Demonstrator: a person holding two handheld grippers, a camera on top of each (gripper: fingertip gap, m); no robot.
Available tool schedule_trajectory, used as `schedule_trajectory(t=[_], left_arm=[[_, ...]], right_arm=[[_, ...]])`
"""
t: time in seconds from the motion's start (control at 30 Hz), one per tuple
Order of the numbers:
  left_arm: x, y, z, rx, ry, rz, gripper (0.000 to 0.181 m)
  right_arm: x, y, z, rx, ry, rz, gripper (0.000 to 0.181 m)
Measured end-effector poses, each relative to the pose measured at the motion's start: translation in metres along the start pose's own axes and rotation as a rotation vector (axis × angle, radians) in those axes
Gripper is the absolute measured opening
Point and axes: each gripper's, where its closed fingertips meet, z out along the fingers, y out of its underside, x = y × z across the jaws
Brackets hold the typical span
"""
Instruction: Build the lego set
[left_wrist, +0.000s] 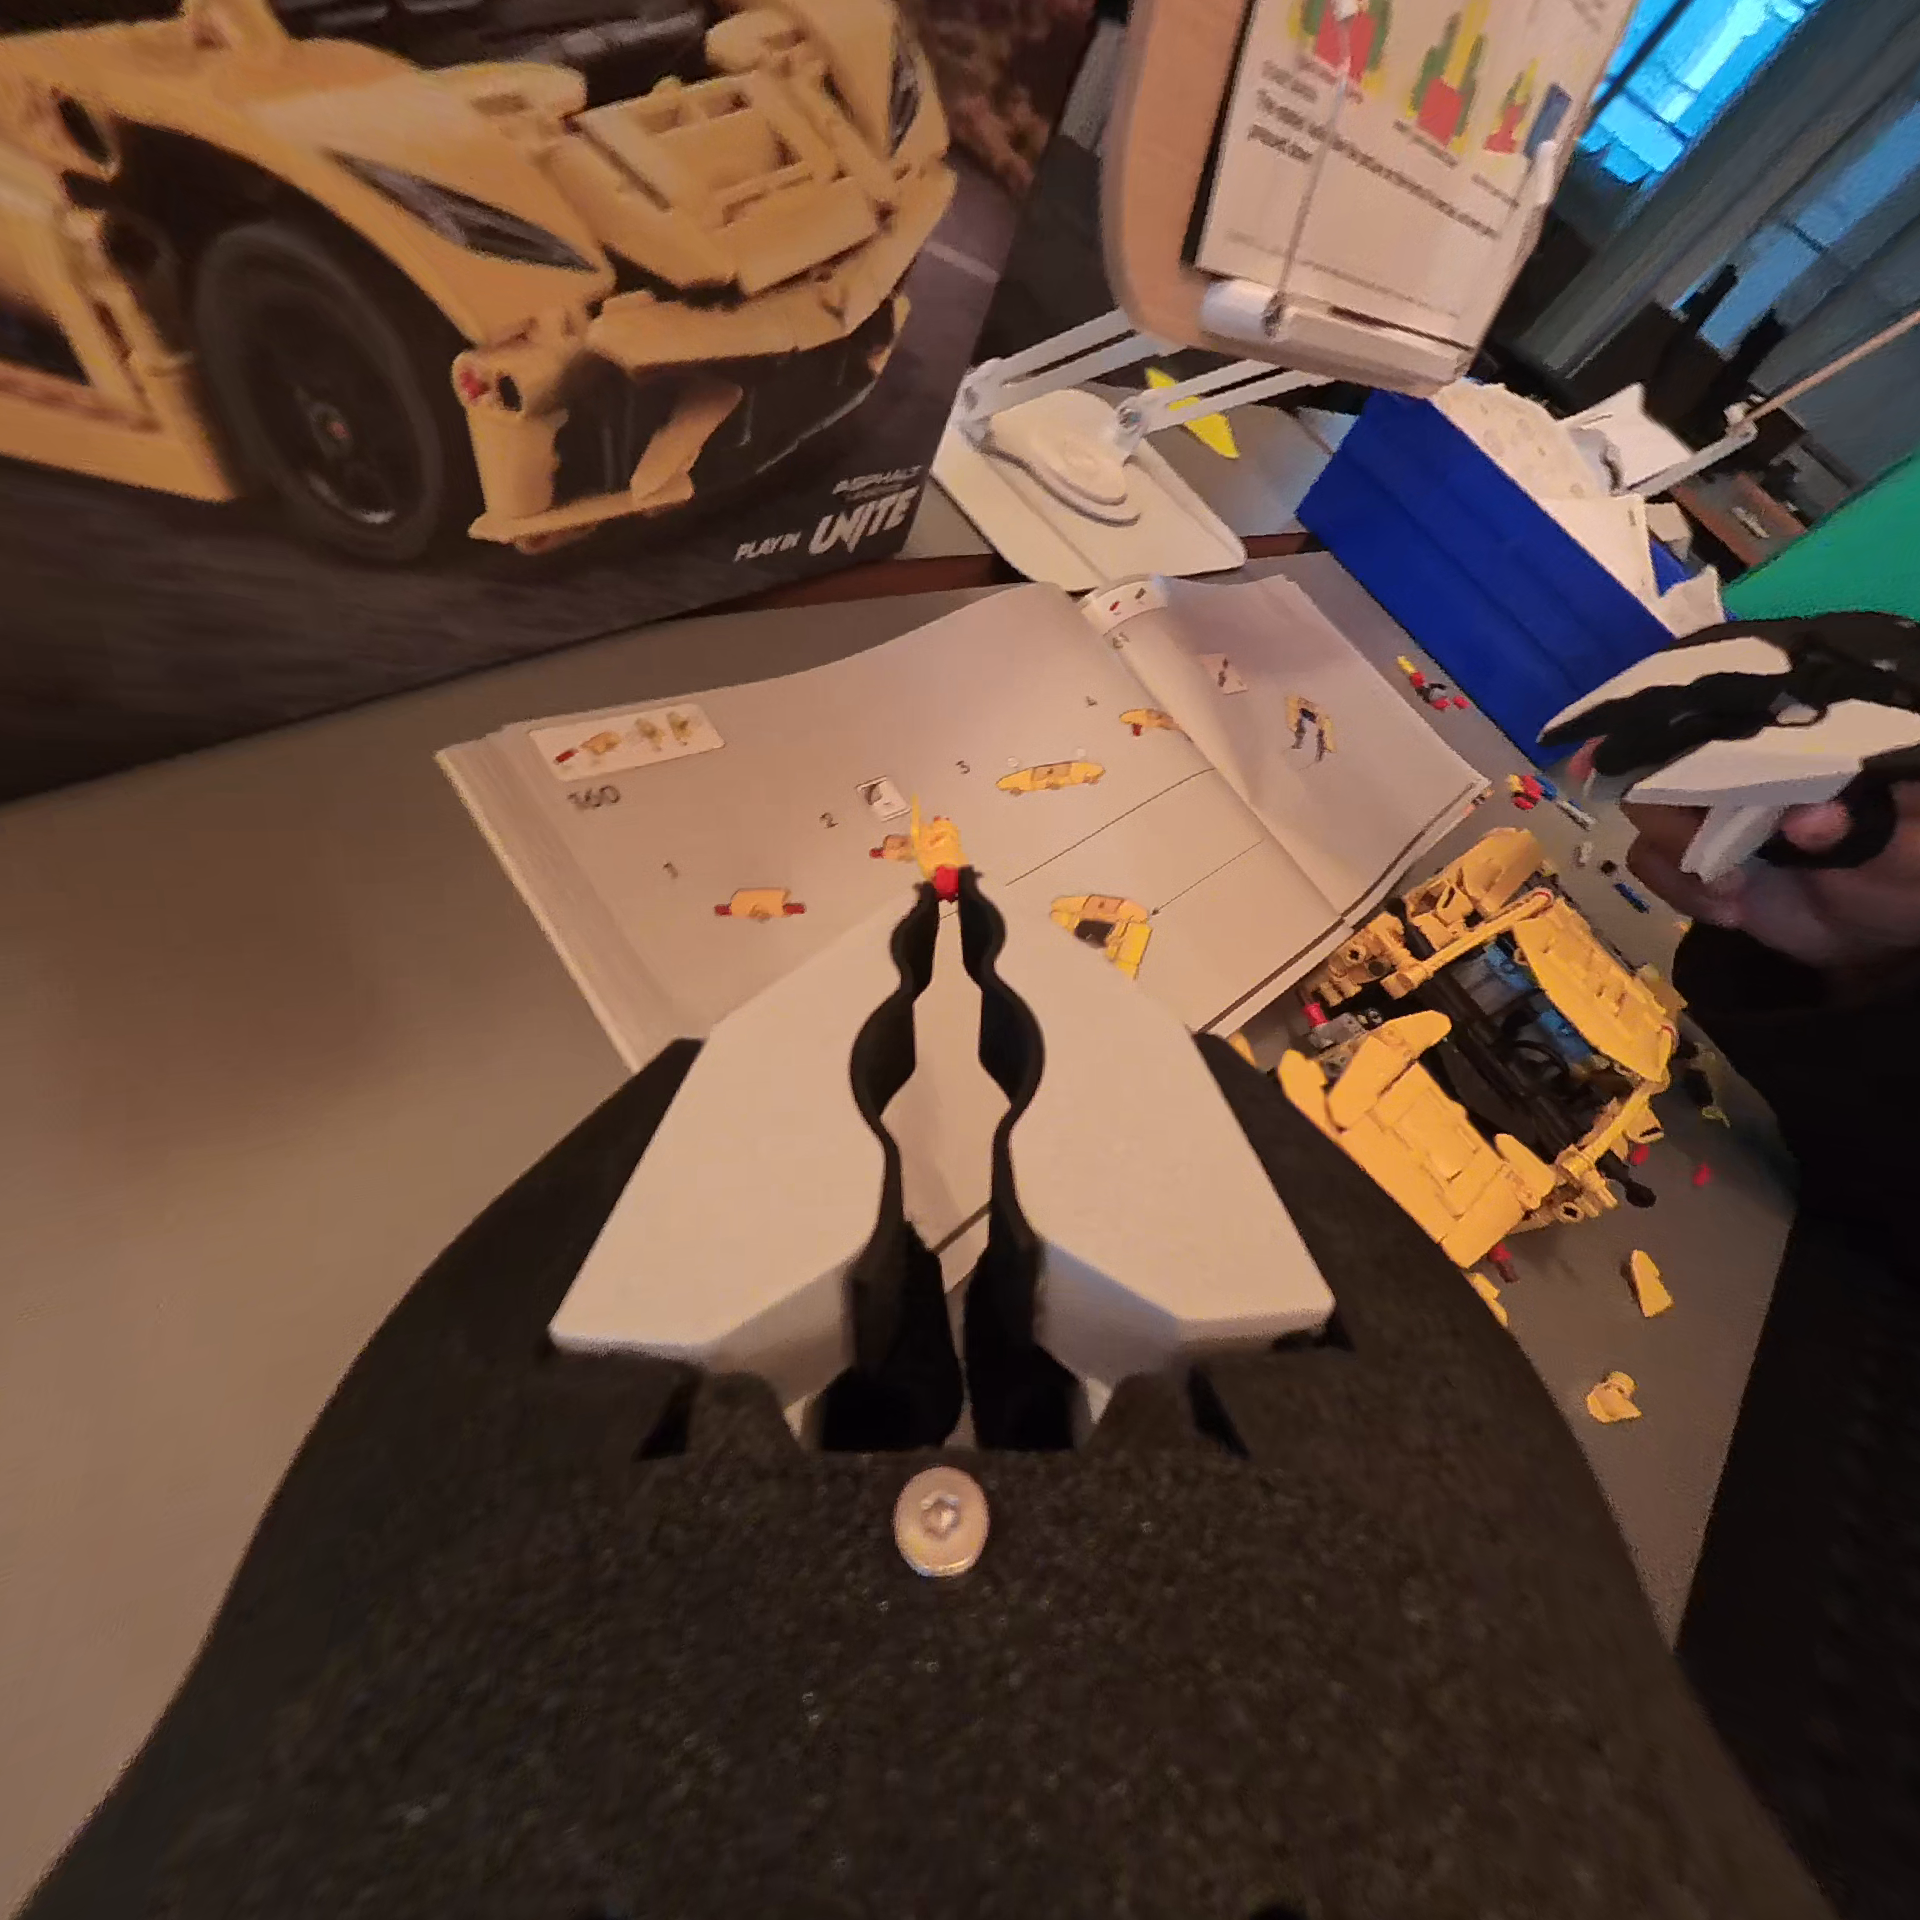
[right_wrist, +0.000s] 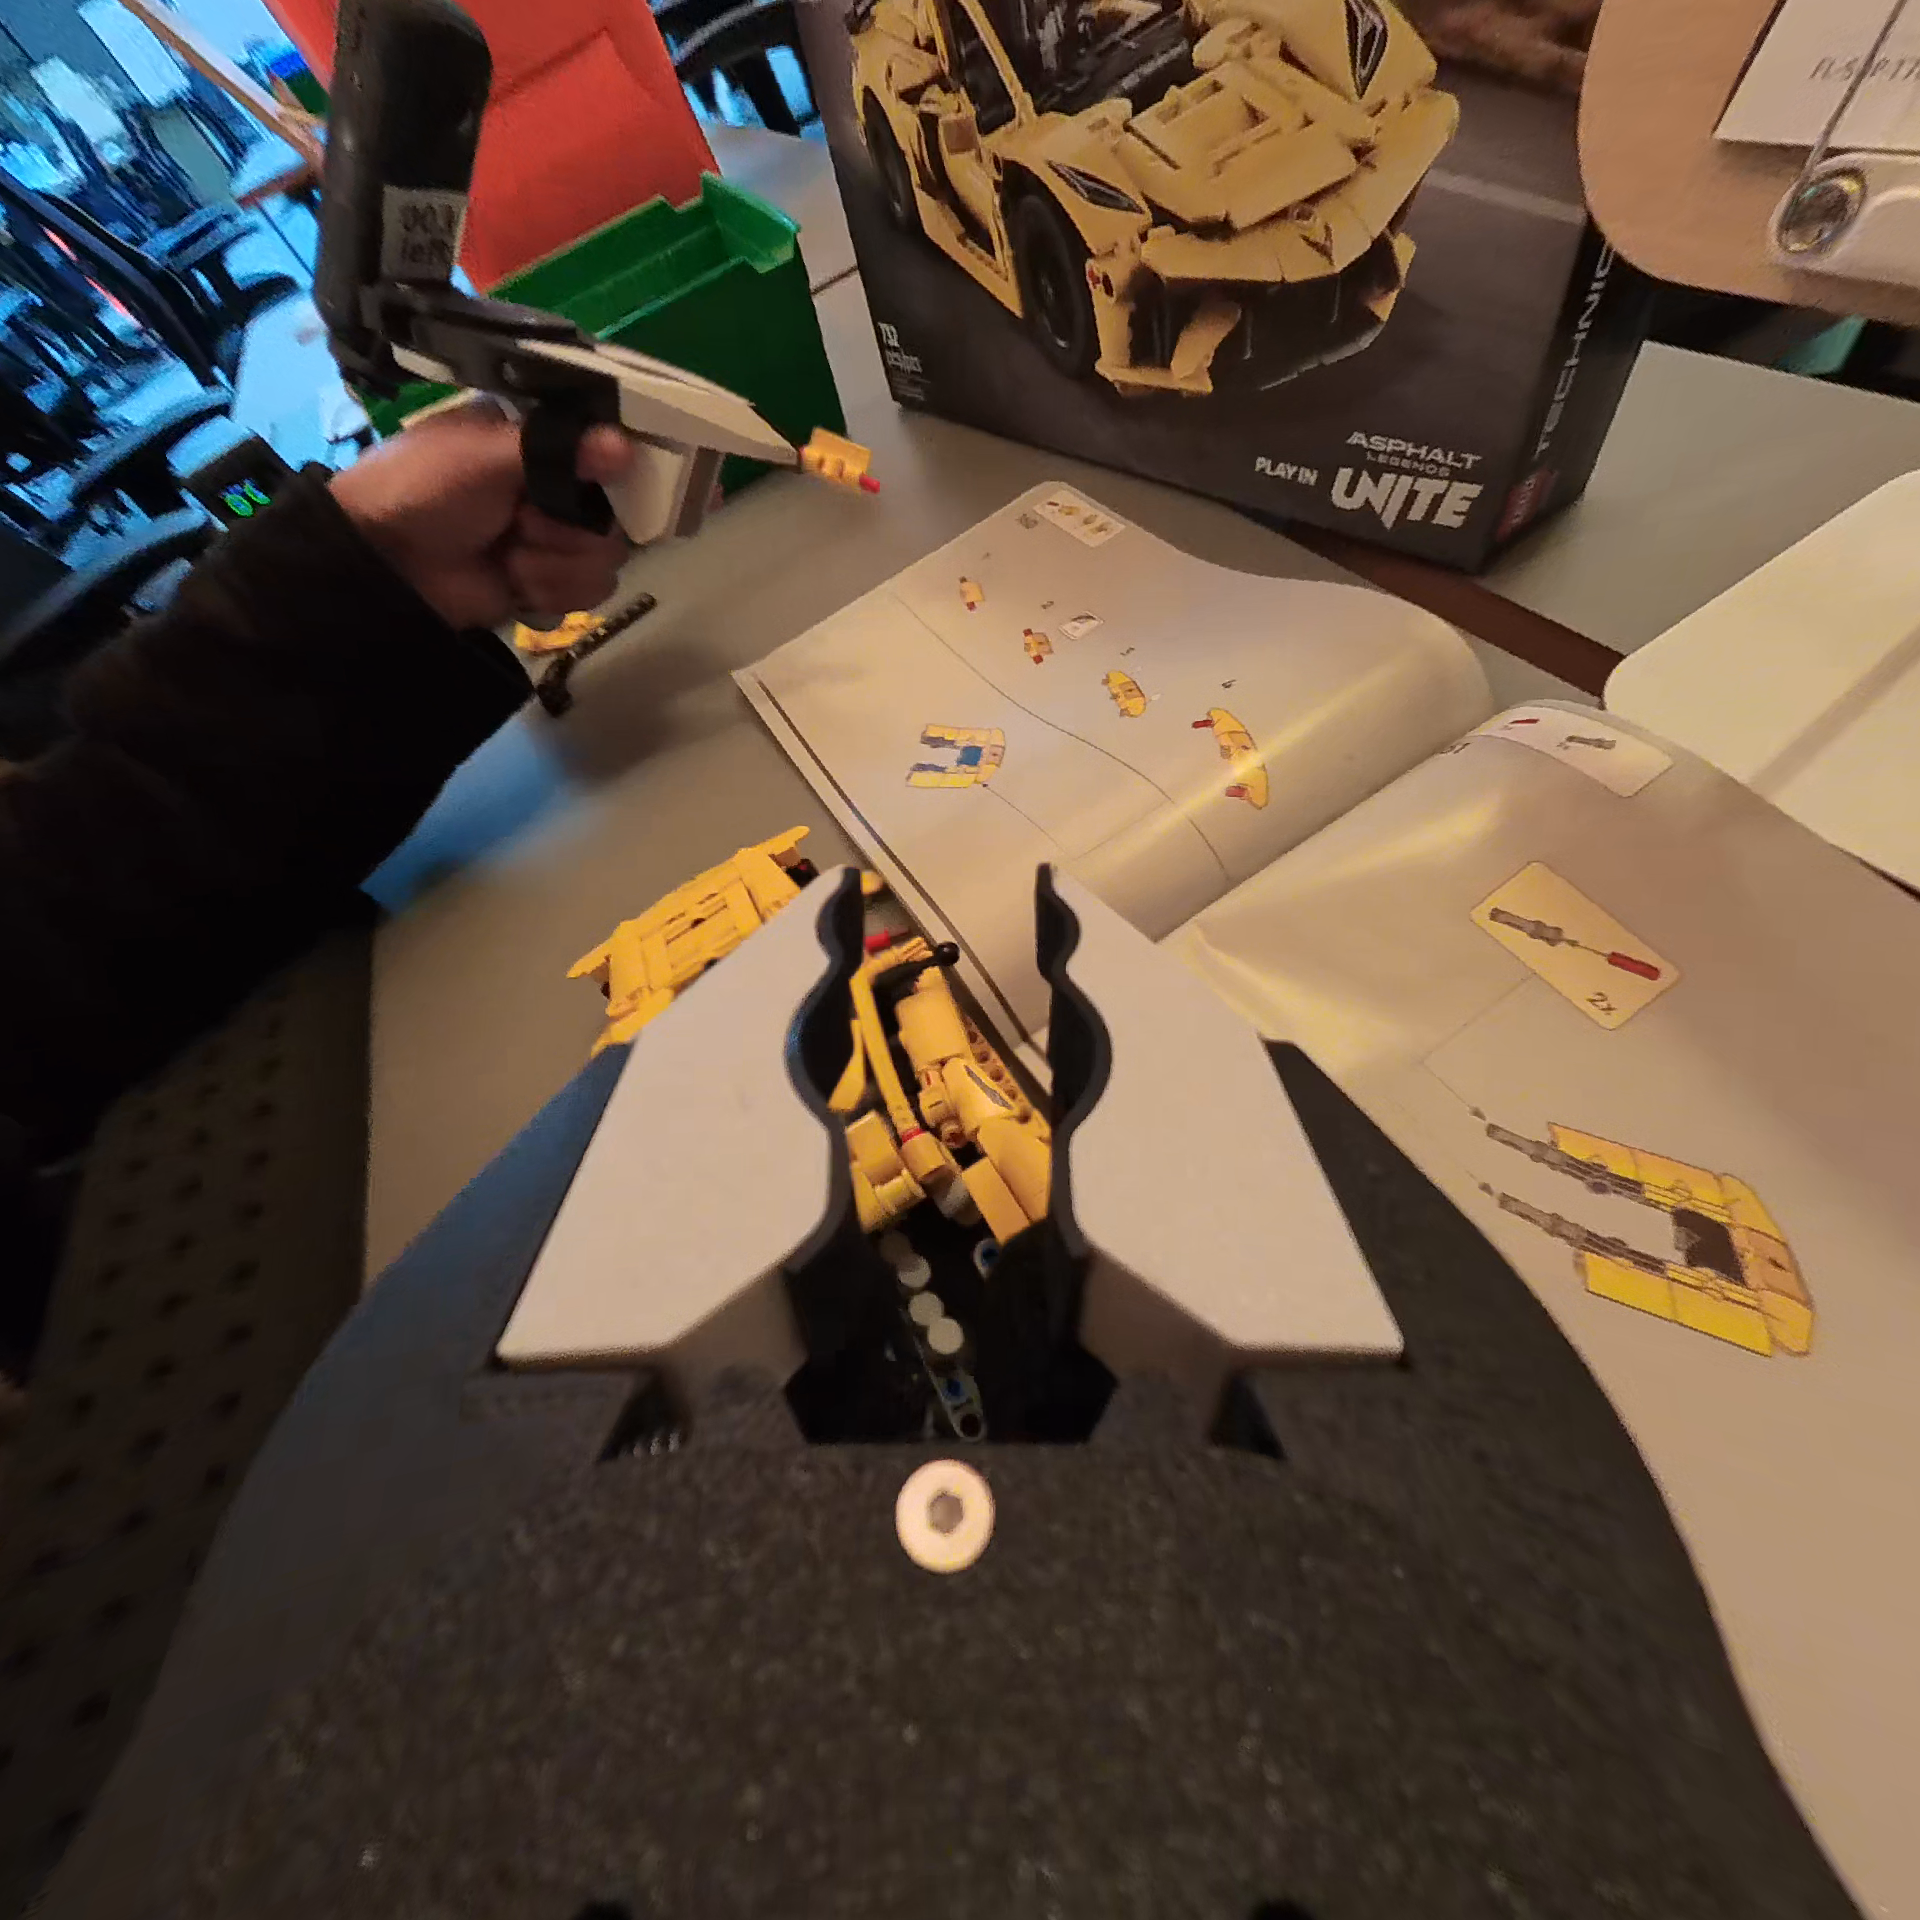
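My left gripper (left_wrist: 943, 899) is shut on a small yellow piece with a red pin (left_wrist: 935, 847) and holds it in the air above the open instruction booklet (left_wrist: 790, 831). The right wrist view shows this gripper (right_wrist: 795, 452) and piece (right_wrist: 836, 457) at upper left. The partly built yellow car (left_wrist: 1475, 1049) lies on the table beside the booklet. My right gripper (right_wrist: 948, 894) is open and empty, hovering over the car (right_wrist: 935, 1101), which shows between its jaws. In the left wrist view the right gripper (left_wrist: 1600, 764) is raised at the right edge.
The set's box (right_wrist: 1247, 260) stands behind the booklet (right_wrist: 1143, 727). A green bin (right_wrist: 686, 281), a blue bin (left_wrist: 1475, 520) and a white book stand (left_wrist: 1091, 468) are at the back. Loose yellow pieces (left_wrist: 1647, 1283) and a black beam (right_wrist: 592, 649) lie on the table. My hands' fingertips stand some 25 cm from each other.
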Motion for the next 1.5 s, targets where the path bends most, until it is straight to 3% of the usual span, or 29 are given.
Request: schedule_trajectory(t=[0.2,0.3,0.4,0.57,0.73,0.87,0.93,1.07,1.17,1.4,1.5], left_arm=[[0.057,-0.011,0.003,0.066,0.199,0.201,0.003],[0.121,-0.008,-0.002,0.115,0.406,0.409,0.003],[0.179,0.007,0.000,0.110,0.523,0.646,0.003],[0.247,0.033,-0.008,0.070,0.715,0.796,0.004],[0.276,0.041,-0.018,0.081,0.770,0.851,0.004],[0.280,0.052,-0.012,-0.043,0.743,0.729,0.004],[0.275,0.064,-0.014,-0.142,0.721,0.582,0.019],[0.250,0.089,-0.036,-0.138,0.573,0.376,0.020],[0.225,0.110,-0.065,-0.088,0.364,0.322,0.021],[0.191,0.151,-0.163,0.059,0.104,0.140,0.021],[0.159,0.164,-0.203,0.077,-0.073,0.132,0.021]], right_arm=[[-0.010,-0.007,-0.002,0.045,-0.050,-0.023,0.033],[-0.051,-0.015,-0.002,0.064,-0.227,-0.067,0.038],[-0.100,-0.023,-0.005,0.072,-0.403,-0.101,0.041],[-0.131,-0.030,-0.011,0.092,-0.390,-0.283,0.022],[-0.151,-0.013,-0.028,0.022,-0.429,-0.331,0.007],[-0.146,-0.003,-0.040,0.026,-0.228,-0.464,0.006],[-0.135,0.032,-0.042,-0.111,-0.064,-0.644,0.006],[-0.109,0.120,-0.050,-0.406,0.187,-1.011,0.007],[-0.100,0.142,-0.057,-0.454,0.292,-1.228,0.007],[-0.100,0.174,-0.056,-0.528,0.172,-1.012,0.007],[-0.100,0.177,-0.056,-0.512,0.162,-0.949,0.007]])
